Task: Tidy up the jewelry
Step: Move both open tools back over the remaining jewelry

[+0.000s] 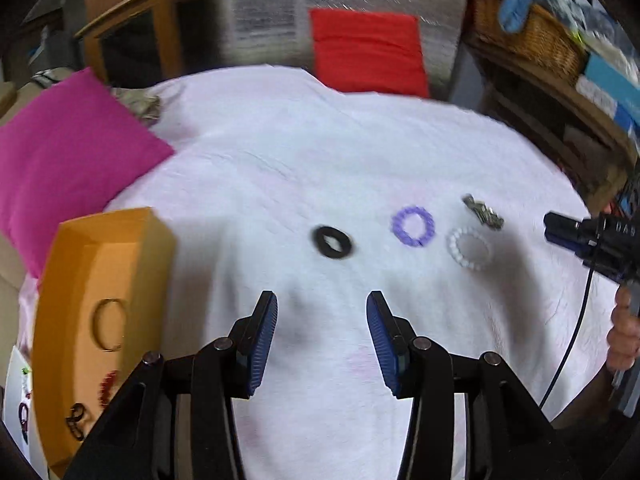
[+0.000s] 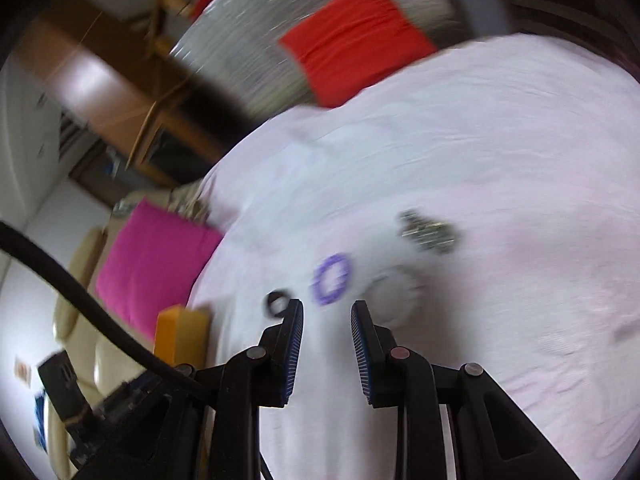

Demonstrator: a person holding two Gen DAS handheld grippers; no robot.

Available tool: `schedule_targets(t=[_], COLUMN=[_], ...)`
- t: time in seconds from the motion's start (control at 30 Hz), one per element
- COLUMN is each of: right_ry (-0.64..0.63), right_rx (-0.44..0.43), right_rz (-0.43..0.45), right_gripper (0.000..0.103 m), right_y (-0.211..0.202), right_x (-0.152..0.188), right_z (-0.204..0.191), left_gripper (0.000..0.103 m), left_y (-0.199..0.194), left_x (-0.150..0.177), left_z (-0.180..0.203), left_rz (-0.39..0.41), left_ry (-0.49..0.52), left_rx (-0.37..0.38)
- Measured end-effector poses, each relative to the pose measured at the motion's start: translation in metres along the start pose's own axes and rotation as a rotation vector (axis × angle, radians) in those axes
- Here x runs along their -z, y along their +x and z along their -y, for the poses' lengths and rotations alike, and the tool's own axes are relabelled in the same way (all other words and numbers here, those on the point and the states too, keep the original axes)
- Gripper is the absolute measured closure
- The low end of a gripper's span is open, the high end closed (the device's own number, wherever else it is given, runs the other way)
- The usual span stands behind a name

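Note:
On the white cloth lie a black ring-shaped band, a purple spiral band, a clear beaded bracelet and a metallic clip. My left gripper is open and empty, hovering just short of the black band. An orange box at the left holds a gold bangle and other pieces. My right gripper is open and empty, close to the purple band, with the black band, the clear bracelet and the clip around it. The right wrist view is blurred.
A magenta cushion lies at the left behind the box, a red cushion at the far edge. A wicker basket and shelves stand at the right. My right gripper's body and its cable show at the right edge.

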State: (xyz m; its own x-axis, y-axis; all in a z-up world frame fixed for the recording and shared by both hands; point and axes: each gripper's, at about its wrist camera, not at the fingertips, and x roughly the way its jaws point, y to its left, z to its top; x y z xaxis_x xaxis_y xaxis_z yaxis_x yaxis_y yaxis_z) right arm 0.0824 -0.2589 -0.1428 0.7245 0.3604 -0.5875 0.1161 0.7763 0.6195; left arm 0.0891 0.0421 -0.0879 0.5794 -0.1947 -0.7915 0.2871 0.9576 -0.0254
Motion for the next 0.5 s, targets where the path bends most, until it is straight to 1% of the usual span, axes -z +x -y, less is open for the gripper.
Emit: schedule_targets(t=[0.1,0.17,0.27,0.33,0.4,0.5], right_ry=[0.039,0.067,0.052,0.062,0.055,0.038], right_rx=[0.048,0.048,0.064,0.056,0.053,0.067], right_rz=[-0.001,0.005,0.030,0.024,0.024,0.046], right_gripper=[0.075,0.074,0.074,0.074,0.074,0.074], right_y=[-0.001,-0.001,0.002,0.008,0.016,0.023], right_x=[-0.006,-0.009,-0.012,-0.010,-0.006,0.003], right_z=[0.029,0.038,0.037,0.035,0.030,0.023], left_gripper=[0.056,0.056,0.056,0.056,0.056,0.056], left_y=[0.021,0.028,0.036,0.039,0.034,0.017], left_x=[0.006,0.010,0.011,0.011,0.016,0.028], left_z=[0.008,0.007,-0.006,-0.014,-0.019,-0.025], left_rz=[-0.041,-0.040,-0.034,-0.023,0.000,0.046], left_ry=[-0.004,-0.014,-0.060,-0.092,-0.099,-0.090], left_rx=[0.001,0.015,0.011,-0.021,-0.066,-0.082])
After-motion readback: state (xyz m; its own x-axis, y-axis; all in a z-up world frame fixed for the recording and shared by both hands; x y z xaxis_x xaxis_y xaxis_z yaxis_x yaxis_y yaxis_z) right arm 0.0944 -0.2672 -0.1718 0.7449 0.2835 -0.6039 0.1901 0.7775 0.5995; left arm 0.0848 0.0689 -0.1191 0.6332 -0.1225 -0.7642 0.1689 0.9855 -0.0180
